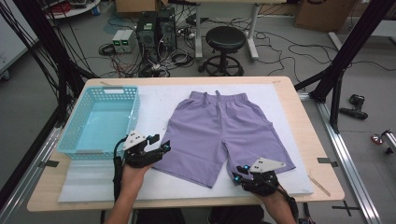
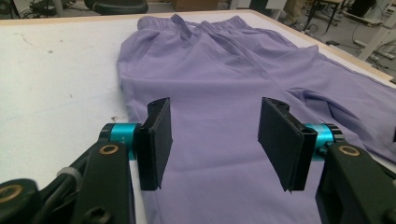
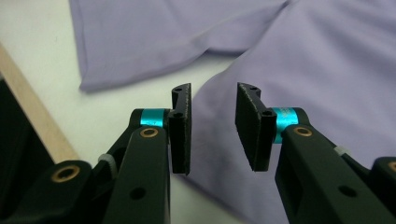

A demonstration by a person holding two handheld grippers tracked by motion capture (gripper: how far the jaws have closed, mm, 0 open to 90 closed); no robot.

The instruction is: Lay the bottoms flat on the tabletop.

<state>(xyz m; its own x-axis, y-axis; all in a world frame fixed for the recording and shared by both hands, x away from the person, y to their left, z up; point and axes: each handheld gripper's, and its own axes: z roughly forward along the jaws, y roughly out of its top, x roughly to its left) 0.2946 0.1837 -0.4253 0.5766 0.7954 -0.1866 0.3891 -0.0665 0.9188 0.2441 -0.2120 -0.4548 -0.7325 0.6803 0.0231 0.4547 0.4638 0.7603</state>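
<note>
Both claws, left claw (image 1: 164, 148) and right claw (image 1: 237, 173), hover spread over the purple shorts (image 1: 219, 133) (nothing pinched); closing carelessly could bunch both fabric layers.

No text, label, brand, number or sign can be read anywhere in these views
</note>
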